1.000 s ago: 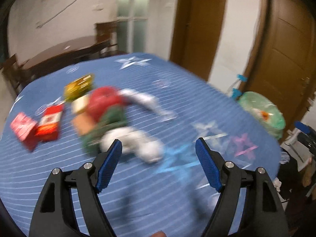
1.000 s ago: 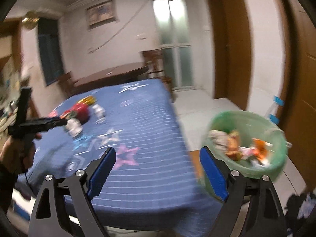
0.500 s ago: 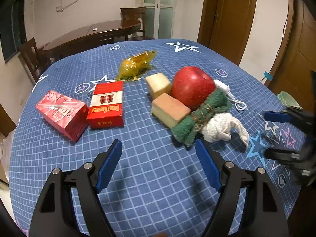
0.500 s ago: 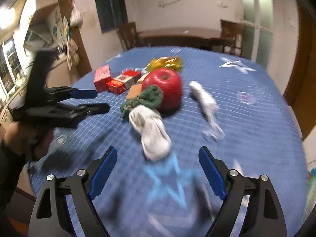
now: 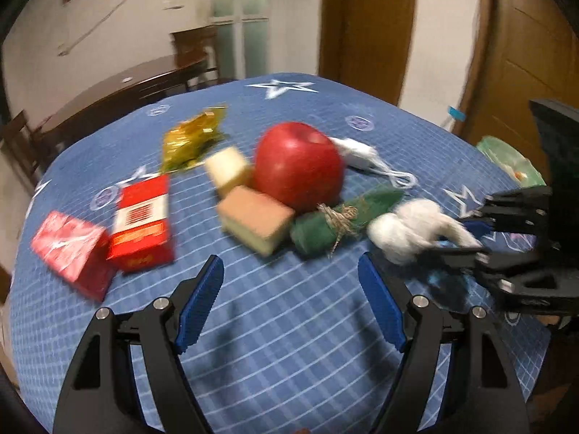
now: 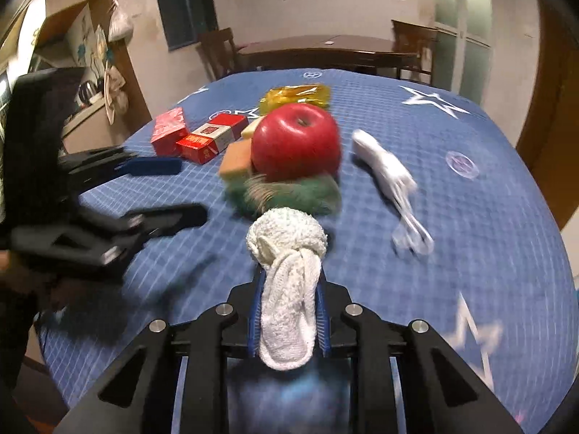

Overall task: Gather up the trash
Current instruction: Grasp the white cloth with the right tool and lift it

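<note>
My right gripper [image 6: 289, 278] is shut on the tail of a white knotted rag [image 6: 287, 242], which rests on the blue tablecloth [image 6: 488, 199]. The left wrist view shows the same rag [image 5: 409, 229] at the right, pinched by the right gripper [image 5: 466, 238]. My left gripper [image 5: 291, 275] is open above bare cloth, short of the pile, with nothing between its fingers. Ahead lie a red apple [image 5: 298, 162], a green rolled cloth [image 5: 343, 217], two sponge blocks [image 5: 255, 218], a gold wrapper [image 5: 191, 139], two red boxes [image 5: 143, 222] and a white stringed item [image 5: 362, 153].
A green-lined trash bin [image 5: 510, 159] stands beyond the table's right edge, near a wooden door [image 5: 535, 54]. A dark wooden table [image 6: 325, 45] and chairs sit behind. The person's hand holds the left gripper [image 6: 188, 190] at the left of the right wrist view.
The right gripper swung from the trash bin to the table, reached the white rag and closed on it. The left gripper stayed open and moved a little nearer the pile.
</note>
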Motion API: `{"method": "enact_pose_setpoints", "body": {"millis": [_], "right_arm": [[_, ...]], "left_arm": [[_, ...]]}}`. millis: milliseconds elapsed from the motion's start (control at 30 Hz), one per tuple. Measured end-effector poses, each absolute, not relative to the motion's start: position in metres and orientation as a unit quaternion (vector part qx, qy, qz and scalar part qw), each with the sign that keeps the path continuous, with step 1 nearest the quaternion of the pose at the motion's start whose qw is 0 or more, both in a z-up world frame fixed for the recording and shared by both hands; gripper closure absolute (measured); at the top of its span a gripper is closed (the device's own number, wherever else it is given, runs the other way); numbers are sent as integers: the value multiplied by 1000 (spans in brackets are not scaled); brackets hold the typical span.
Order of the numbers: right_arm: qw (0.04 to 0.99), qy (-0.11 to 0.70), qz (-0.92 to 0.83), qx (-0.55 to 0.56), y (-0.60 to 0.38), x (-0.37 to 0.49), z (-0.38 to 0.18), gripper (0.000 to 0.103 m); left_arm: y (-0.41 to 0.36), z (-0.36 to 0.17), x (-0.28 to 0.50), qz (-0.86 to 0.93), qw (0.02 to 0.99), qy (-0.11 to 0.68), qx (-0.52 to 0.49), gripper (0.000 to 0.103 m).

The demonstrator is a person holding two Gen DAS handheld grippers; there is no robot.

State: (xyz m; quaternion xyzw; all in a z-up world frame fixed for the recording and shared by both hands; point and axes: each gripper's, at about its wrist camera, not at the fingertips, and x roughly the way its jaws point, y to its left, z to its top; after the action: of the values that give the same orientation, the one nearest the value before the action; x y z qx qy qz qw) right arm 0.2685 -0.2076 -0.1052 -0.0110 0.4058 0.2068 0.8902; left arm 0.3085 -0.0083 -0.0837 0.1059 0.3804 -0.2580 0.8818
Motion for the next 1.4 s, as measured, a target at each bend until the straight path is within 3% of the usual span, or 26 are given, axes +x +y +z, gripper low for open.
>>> {"method": "enact_pose_setpoints", "body": {"millis": [233,300,367,433,633,700,733,767,967,1400], "right_arm": [[893,407,193,22,-259,212,-109,75],[896,402,187,23,-268,205,-107,63],[900,392,187,26,-272,202,-100,41],[904,385,186,24,-273,198,-95,37],[895,402,192,20,-272,210,-104,38],[890,413,194,16,-266,214,-113,51],[891,412,191,16,-268,213,-113,58],[893,408,188,16,-270,209,-110,60],[910,386,148,28,-305,192,-91,62],[898,406,164,45,-300,186,-111,60]], "left_arm": [[-41,-87,303,-312,862,375,139,32],[-48,-90,304,-321,854,379,153,32],[-55,-92,307,-326,849,381,168,32],[-59,-95,314,-327,845,387,173,32],[-63,-100,324,-317,844,400,166,32],[-65,-100,319,-348,827,413,157,32],[-63,-97,314,-389,805,428,137,35],[-62,-94,310,-421,784,441,117,52],[-41,-69,297,-407,816,395,114,54],[-101,-90,326,-377,790,359,324,54]]}}
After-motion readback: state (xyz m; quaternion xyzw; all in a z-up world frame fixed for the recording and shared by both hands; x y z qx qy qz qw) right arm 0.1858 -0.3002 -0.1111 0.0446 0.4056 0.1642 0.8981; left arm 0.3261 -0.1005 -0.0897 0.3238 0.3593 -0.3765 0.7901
